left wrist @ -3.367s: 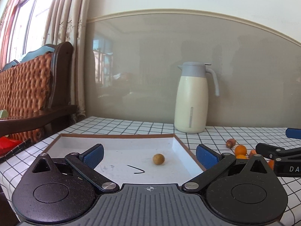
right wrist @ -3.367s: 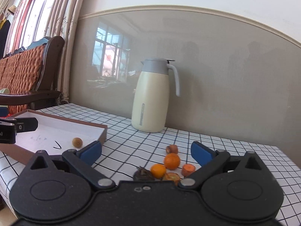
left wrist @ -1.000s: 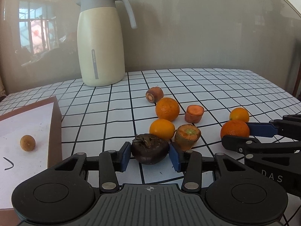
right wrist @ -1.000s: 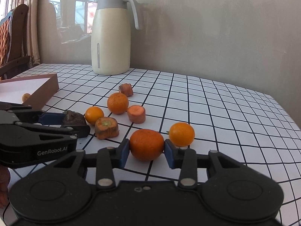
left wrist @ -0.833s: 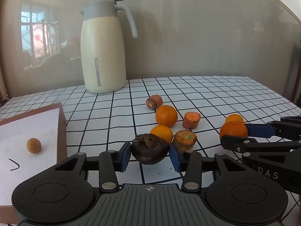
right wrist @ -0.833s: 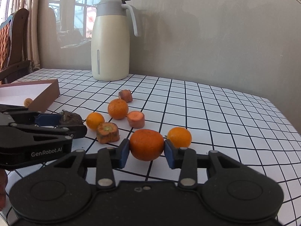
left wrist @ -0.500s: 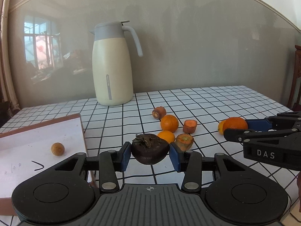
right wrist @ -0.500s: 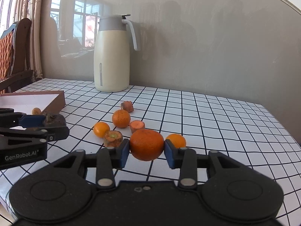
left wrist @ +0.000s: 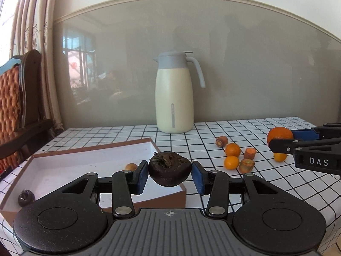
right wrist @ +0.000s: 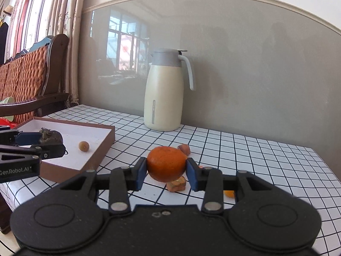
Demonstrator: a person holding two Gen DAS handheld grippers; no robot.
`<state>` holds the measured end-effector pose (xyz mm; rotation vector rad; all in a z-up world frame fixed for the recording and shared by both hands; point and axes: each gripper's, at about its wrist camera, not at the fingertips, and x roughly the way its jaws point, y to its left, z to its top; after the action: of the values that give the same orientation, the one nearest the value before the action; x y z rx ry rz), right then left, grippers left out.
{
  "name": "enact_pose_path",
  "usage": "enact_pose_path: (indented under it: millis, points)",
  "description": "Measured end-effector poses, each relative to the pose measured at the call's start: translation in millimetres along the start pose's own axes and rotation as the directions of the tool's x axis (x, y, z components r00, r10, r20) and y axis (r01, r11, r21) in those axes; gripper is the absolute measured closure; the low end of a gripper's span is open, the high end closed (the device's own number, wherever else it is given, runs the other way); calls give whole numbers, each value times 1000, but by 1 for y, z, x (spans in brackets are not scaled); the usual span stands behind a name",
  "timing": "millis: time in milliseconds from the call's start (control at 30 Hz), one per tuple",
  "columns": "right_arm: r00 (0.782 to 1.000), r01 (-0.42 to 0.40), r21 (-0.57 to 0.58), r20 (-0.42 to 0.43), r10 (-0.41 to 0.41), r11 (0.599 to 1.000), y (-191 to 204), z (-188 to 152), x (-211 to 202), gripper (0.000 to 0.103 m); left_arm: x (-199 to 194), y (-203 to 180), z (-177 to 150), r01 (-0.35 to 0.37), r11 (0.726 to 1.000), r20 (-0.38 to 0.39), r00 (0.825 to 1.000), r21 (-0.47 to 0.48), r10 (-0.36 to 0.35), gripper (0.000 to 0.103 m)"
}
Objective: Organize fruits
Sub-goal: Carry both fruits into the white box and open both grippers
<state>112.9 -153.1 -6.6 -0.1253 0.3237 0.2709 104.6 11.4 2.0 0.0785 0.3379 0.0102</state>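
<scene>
Carrying fruit above the checked worktop (left wrist: 245,132): my left claw (left wrist: 169,176) pinches a dark mangosteen (left wrist: 169,168) over the brown tray (left wrist: 89,149)'s corner, my right claw (right wrist: 166,171) pinches an orange (right wrist: 166,163) above the loose fruit pieces (left wrist: 236,157).

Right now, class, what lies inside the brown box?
Inside the brown box: a small tan fruit and a small dark fruit. The left gripper hides part of the floor.

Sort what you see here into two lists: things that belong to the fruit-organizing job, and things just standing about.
Belongs to the job:
- dark fruit in the left gripper
- orange in the right gripper
- box, with a small yellow fruit inside
- loose oranges on the table

Just standing about:
- cream jug
- wooden chair
- curtains
</scene>
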Motion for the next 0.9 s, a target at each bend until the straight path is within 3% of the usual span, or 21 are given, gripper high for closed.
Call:
enact_pose_path:
  millis: [433,900]
  points:
    - [994,-75,-43,78,78,996,48,21,5,72,-19,61,-3,-97,993,29,995,-66,99,59]
    - [978,-162,-90,117,172,983,103,32,18,72,-31,111,-9,-204,973,31,978,-106,208,59]
